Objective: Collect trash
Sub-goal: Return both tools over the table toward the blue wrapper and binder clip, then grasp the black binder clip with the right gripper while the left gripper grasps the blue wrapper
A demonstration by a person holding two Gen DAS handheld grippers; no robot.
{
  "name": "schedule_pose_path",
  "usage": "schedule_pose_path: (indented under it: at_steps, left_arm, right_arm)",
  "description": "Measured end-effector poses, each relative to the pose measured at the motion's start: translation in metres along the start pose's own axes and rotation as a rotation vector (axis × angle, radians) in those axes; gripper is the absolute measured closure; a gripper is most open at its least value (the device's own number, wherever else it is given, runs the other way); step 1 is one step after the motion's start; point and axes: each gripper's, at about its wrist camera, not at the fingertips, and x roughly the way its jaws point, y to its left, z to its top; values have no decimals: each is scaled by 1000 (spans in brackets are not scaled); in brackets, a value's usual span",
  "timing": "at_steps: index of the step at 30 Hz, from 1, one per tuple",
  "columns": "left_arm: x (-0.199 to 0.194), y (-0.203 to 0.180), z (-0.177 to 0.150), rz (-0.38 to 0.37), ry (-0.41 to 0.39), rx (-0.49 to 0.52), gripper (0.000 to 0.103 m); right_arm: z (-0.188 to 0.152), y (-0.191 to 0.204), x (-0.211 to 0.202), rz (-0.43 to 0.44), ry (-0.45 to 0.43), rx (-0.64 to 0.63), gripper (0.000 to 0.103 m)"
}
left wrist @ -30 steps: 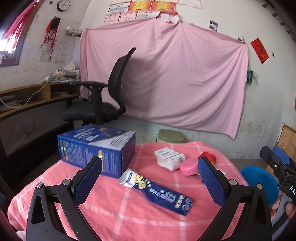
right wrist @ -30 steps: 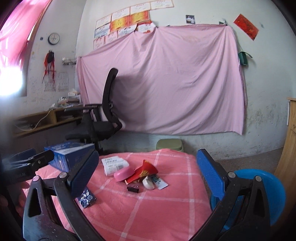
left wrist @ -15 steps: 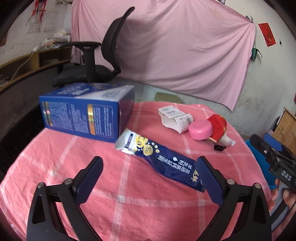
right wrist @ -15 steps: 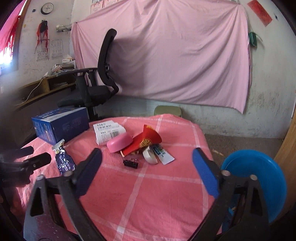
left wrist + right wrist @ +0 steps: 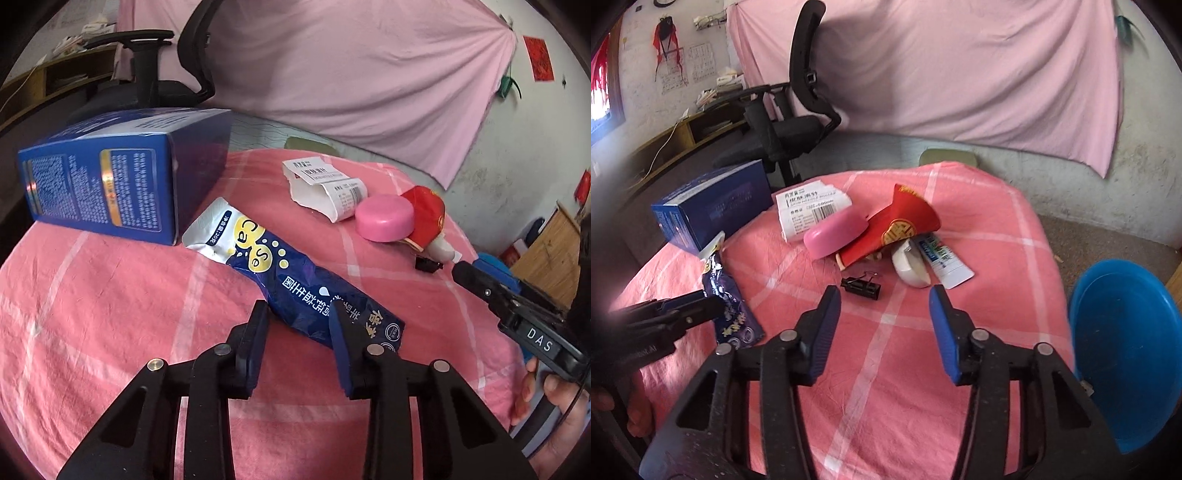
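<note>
- Pink checked cloth over the bench (image 5: 997,221), rounded far edge falling away toward a black office chair (image 5: 798,110) and a pink sheet on the wall.
- Right edge dropping to a blue basin (image 5: 1123,350) standing lower, just beside the bench.
- Bare cloth across the near half; clutter gathered toward the middle and far left.
- Blue box (image 5: 110,184) lying on its side at the left edge, close behind the sachet's silver end.
- Dark blue sachet (image 5: 295,280): long, crumpled, yellow bubbles and white lettering, flat on the cloth, running diagonally toward the near side.
- Left gripper (image 5: 297,308): fingers just drawn in narrow, standing on either side of the sachet's near part; pads not seen pressing it.
- Right gripper (image 5: 884,293): fingers just drawn in to about half width, only cloth between them, tips just short of a black binder clip (image 5: 860,286).
- Beyond the clip: pink round case (image 5: 834,236) touching a red envelope (image 5: 905,229), white labelled carton (image 5: 325,184) behind, white tube (image 5: 945,258) to the right.
</note>
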Motion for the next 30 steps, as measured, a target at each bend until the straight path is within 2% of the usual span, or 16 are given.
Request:
schedule_pose_path:
  at_steps: [11, 17, 26, 30]
  left_arm:
    - [13, -6, 8, -15, 31, 46, 81]
    - [16, -3, 9, -28, 36, 21, 86]
    - [15, -8, 11, -20, 30, 34, 100]
    - [10, -12, 9, -31, 15, 49, 101]
  right_arm:
    - [10, 8, 21, 49, 61, -26, 42]
    - [10, 2, 34, 74, 124, 5, 52]
    - [8, 1, 31, 104, 130, 6, 56]
    - [2, 0, 21, 108, 124, -6, 57]
